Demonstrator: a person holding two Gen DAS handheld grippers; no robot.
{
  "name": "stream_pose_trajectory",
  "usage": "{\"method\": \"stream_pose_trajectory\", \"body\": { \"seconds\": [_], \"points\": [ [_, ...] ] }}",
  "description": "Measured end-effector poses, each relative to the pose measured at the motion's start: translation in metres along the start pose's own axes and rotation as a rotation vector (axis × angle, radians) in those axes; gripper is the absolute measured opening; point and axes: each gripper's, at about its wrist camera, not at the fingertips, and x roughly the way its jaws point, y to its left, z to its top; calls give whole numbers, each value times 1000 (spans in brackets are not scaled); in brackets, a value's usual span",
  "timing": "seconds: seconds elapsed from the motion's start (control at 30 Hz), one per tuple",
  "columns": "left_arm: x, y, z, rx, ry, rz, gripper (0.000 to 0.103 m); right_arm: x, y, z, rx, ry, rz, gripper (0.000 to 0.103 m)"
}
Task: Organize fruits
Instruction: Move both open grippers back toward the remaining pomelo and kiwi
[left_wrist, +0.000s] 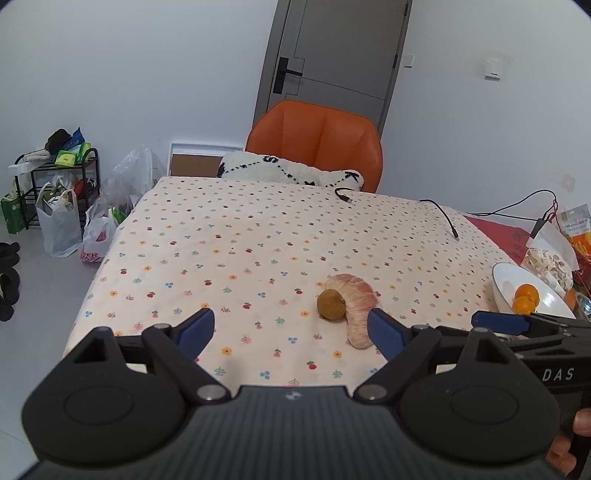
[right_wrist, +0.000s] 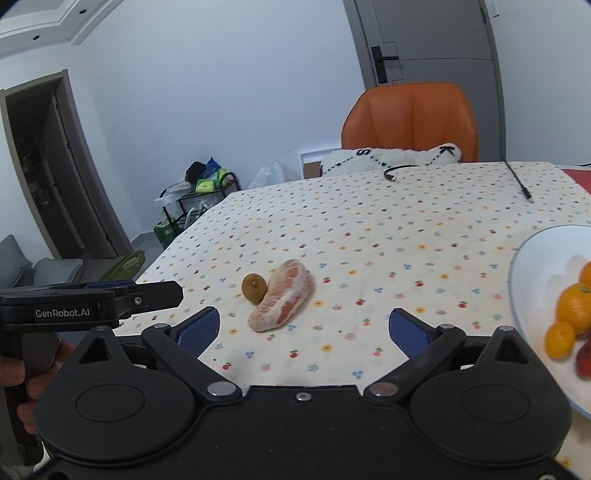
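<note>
My left gripper (left_wrist: 291, 332) is nearest, its blue pads spread wide with nothing between them, hovering over the flowered cloth (left_wrist: 229, 236). My right gripper (right_wrist: 303, 330) hangs beside it, pads just as wide apart and empty. In the right view the left tool shows at the left edge, gripped by my hand (right_wrist: 22, 369).

Just ahead of both tools lies a peeled pomelo segment (left_wrist: 356, 310), pink and curved, flat on the cloth. From the left camera its near end sits just beside my right-side pad (left_wrist: 386, 332); whether they touch I cannot tell. A small brown kiwi (left_wrist: 330, 303) rests against the segment's left side.

To the right, near the table edge, stands a white bowl (right_wrist: 535, 266). In it are two oranges (right_wrist: 574, 308) and something red (right_wrist: 584, 360) I cannot identify.

Beyond the bowl, a bag of snacks (left_wrist: 550, 258) sits on a red patch. Farther back two black cables (left_wrist: 443, 218) trail across the cloth. Behind the table is an orange chair (left_wrist: 317, 140) with a white cushion (left_wrist: 288, 171), then a grey door (left_wrist: 332, 48). Off left, a rack (left_wrist: 59, 177) and plastic bags (left_wrist: 61, 221) stand on the floor.
</note>
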Motion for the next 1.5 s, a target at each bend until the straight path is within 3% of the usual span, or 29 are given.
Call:
{"method": "stream_pose_trajectory", "body": {
  "seconds": [0.7, 0.83, 0.93, 1.0, 1.1, 1.5],
  "points": [
    [13, 19, -1, -33, 10, 7, 79, 52, 26, 4, -31, 70, 3, 78],
    [14, 20, -2, -36, 13, 10, 79, 60, 29, 1, -43, 96, 10, 62],
    [15, 18, -2, -35, 15, 9, 79, 63, 30, -2, -67, 91, -1, 58],
    [16, 18, -2, -35, 15, 9, 79, 63, 30, -2, -80, 85, -14, 44],
    [18, 15, -1, -32, 16, 4, 79, 63, 26, 0, -73, 86, -6, 32],
    [30, -8, 1, 3, 20, -27, 76, 55, 13, -1, -47, 79, -13, 21]
  ]
}}
